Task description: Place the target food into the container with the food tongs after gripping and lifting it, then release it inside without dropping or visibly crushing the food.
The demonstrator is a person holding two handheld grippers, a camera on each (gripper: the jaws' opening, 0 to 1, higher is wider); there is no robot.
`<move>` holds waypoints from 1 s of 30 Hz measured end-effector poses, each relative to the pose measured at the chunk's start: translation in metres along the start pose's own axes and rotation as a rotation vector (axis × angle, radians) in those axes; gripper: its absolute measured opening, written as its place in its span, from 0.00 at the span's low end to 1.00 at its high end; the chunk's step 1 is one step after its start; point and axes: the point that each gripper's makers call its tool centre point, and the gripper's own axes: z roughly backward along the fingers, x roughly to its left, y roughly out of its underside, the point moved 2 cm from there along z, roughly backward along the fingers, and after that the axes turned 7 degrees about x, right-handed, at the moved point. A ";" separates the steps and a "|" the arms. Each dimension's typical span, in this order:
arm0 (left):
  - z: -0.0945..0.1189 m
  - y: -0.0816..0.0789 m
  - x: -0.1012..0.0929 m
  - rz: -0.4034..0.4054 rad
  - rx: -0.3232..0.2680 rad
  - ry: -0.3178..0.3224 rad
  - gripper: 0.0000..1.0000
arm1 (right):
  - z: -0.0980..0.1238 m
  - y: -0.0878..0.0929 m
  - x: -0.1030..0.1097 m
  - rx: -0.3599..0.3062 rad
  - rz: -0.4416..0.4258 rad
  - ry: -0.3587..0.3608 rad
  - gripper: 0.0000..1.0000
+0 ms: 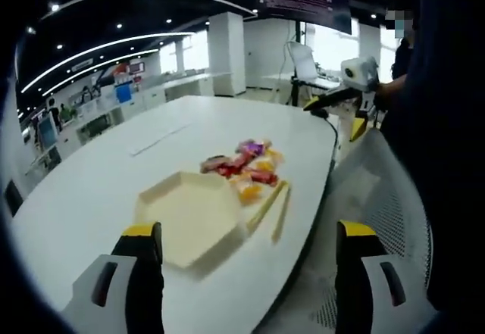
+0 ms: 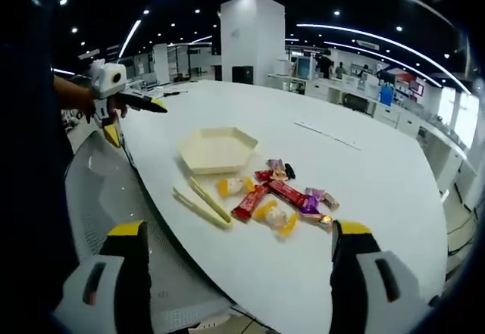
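A cream hexagonal container lies on the white table. Beside it is a pile of wrapped snacks in red, orange and purple. Pale food tongs lie flat near the table edge, next to the snacks. My left gripper is open, held off the table short of the container. My right gripper is open too, back from the table edge on the far side of the snacks. Neither holds anything.
A grey mesh chair back stands against the table edge between the two grippers. A long white strip lies farther out on the table. Desks, monitors and a white pillar fill the office behind.
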 end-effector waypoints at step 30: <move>-0.025 -0.014 -0.011 -0.034 0.012 0.061 0.95 | 0.000 0.000 0.000 -0.025 -0.024 -0.004 1.00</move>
